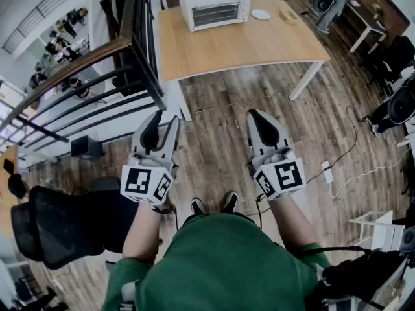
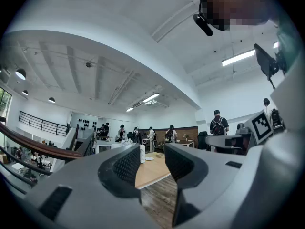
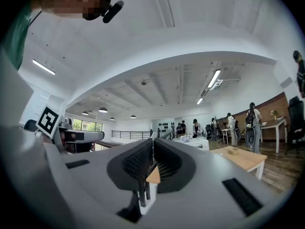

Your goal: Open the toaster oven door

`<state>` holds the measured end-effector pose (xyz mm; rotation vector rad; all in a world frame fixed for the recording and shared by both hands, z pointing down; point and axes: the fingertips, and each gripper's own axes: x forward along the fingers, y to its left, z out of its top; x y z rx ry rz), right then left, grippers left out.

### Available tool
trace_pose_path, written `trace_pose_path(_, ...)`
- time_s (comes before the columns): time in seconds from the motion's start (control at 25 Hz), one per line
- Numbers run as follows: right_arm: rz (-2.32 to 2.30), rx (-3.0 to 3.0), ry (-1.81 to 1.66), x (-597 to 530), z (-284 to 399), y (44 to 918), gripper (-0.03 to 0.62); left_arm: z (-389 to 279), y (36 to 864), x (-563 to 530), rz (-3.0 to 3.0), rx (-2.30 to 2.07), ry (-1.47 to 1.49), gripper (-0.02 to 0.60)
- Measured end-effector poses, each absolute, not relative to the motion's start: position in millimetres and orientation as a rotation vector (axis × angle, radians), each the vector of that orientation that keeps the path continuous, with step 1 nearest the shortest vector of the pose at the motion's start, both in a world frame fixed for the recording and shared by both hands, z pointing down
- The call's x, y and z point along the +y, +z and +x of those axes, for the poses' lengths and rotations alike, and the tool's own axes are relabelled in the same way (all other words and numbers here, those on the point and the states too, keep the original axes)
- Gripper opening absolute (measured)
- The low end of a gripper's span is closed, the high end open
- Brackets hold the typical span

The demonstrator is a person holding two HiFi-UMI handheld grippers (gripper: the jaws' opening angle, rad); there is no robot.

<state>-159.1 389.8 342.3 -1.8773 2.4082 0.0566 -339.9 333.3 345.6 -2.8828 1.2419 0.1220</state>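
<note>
A white toaster oven [image 1: 214,6] stands with its door closed at the far left end of a wooden table [image 1: 246,47], well ahead of both grippers. My left gripper [image 1: 165,120] hangs over the wood floor, open, with nothing between its jaws. In the left gripper view [image 2: 153,163] the oven [image 2: 108,147] peeks over the left finger. My right gripper [image 1: 258,116] is level with the left one and is shut on nothing. The right gripper view [image 3: 153,151] shows the oven [image 3: 195,143] far off, beyond the pads.
A white plate [image 1: 260,14] and a small wooden block [image 1: 290,15] lie on the table to the right of the oven. A dark stair railing [image 1: 97,76] runs along the left. A black chair [image 1: 58,225] stands at my near left. A cable and power strip [image 1: 327,172] lie on the floor to the right.
</note>
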Motion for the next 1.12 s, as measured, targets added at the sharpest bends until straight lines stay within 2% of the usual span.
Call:
trace_pose_path(0.48,-1.857,2.41,0.045,400.5,-105.4,343.9,0.032,-285.6,339.7,341.2,-2.864,1.261,0.135,0.169)
trace_pose_path(0.8,-1.883,2.38,0.061,401.6,-69.2,333.7,0.032,-272.9,330.4,340.4,-2.83,1.311,0.17,0.169)
trace_pose_path(1.12,-1.922,2.34,-0.007,367.6,-36.1,341.1,0.032,-258.9,334.7,297.1,-2.848,1.338,0.15,0.169)
